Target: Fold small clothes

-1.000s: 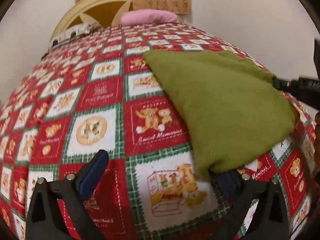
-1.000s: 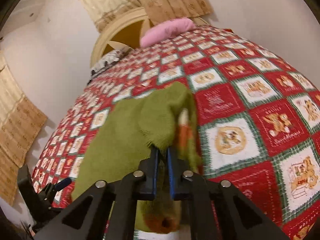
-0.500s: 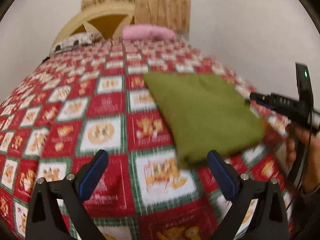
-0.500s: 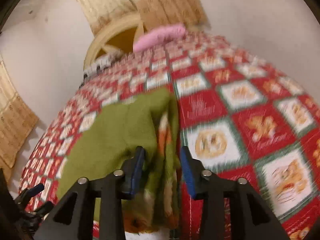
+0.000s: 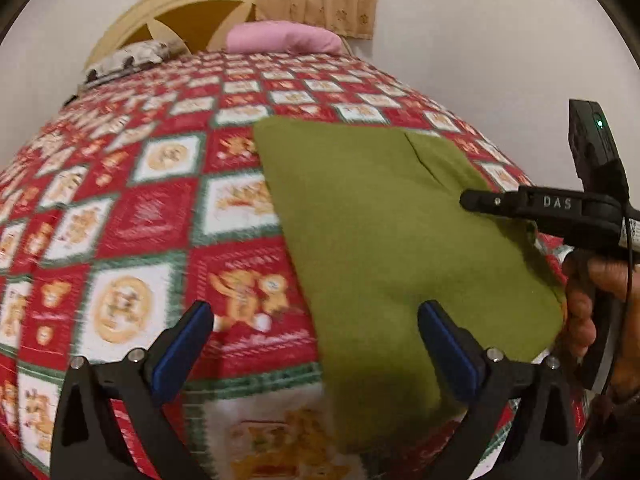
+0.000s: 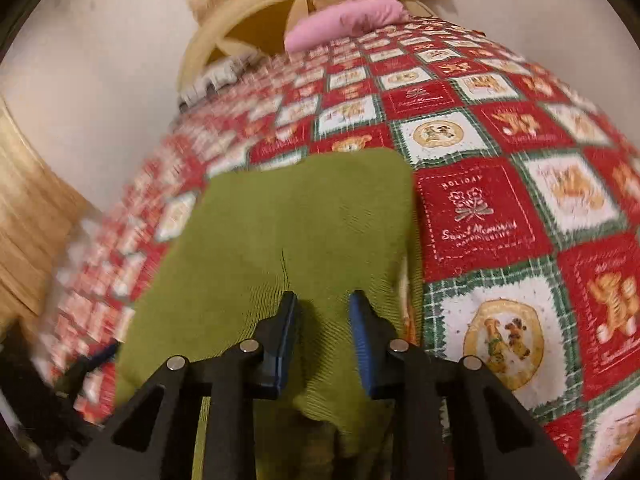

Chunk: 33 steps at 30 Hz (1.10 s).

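Note:
A small olive-green garment (image 5: 384,240) lies folded flat on a red, white and green teddy-bear quilt (image 5: 140,216). It also shows in the right wrist view (image 6: 288,232). My left gripper (image 5: 316,344) is open and empty, hovering above the garment's near left edge. My right gripper (image 6: 322,340) is open and empty, just above the garment's near end; its body (image 5: 560,208) shows at the right of the left wrist view, over the garment's right edge.
A pink pillow (image 5: 280,38) and a patterned pillow (image 5: 132,58) lie at the bed's far end against a cream headboard (image 5: 192,4). White walls stand behind and to the right. Beige curtains (image 6: 28,232) hang at the left.
My right gripper was shut on the garment's edge, then opened and let it drop flat. My left gripper let go of the near corner and rose; the garment now lies folded.

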Available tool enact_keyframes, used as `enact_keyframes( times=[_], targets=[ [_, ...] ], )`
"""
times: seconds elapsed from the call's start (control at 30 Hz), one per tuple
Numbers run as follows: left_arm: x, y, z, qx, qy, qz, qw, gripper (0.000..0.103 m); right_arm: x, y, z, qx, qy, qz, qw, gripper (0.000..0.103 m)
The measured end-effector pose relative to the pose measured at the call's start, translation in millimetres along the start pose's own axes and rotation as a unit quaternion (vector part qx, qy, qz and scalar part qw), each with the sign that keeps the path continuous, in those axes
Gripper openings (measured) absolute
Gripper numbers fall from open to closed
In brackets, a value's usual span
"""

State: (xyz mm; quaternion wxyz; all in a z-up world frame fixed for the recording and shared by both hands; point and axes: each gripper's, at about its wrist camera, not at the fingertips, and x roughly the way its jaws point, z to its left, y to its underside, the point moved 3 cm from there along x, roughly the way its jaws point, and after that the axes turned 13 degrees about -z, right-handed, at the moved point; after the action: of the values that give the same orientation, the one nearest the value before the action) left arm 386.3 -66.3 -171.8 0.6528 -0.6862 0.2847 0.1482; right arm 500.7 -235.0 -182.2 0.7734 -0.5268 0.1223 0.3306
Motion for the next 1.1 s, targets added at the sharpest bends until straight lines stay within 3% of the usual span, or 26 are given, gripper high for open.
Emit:
enact_keyframes(
  times=[0.13, 0.3, 0.5, 0.63, 0.8, 0.83, 0.9, 0.93, 1.1],
  targets=[
    [8, 2, -12, 0.02, 0.011, 0.014, 0.9996, 0.103, -4, 5, -5, 0.004, -0.008, -0.01, 1.0, 0.017],
    [8, 8, -9, 0.0, 0.025, 0.015, 0.9996, 0.103, -4, 10, -12, 0.008, -0.024, -0.025, 0.999, 0.016],
    [-5, -1, -10, 0.019, 0.01, 0.002, 0.9998, 0.103, -6, 11, -36, 0.09, -0.077, -0.025, 0.993, 0.007],
    [-7, -6, -14, 0.062, -0.004, -0.013, 0.998, 0.103, -6, 10, -24, 0.059, -0.058, -0.024, 0.996, 0.007],
    [6, -5, -9, 0.048, 0.016, 0.003, 0.9987, 0.103, -15, 2, -20, 0.043, -0.045, -0.032, 0.998, 0.01],
    [7, -4, -9, 0.045, 0.018, 0.004, 0.9988, 0.103, -21, -2, -19, 0.033, -0.035, -0.047, 0.998, 0.014],
    [9, -2, -9, 0.042, 0.022, 0.005, 0.9988, 0.103, -29, -10, -22, 0.025, -0.021, -0.074, 0.997, 0.044],
    [10, -1, -10, 0.041, 0.024, 0.005, 0.9989, 0.103, -30, -13, -26, 0.026, -0.002, -0.083, 0.996, 0.067],
    [-3, -6, -7, 0.031, 0.019, -0.009, 0.9993, 0.103, -26, -16, -38, 0.032, 0.012, -0.081, 0.996, 0.07]
  ],
)
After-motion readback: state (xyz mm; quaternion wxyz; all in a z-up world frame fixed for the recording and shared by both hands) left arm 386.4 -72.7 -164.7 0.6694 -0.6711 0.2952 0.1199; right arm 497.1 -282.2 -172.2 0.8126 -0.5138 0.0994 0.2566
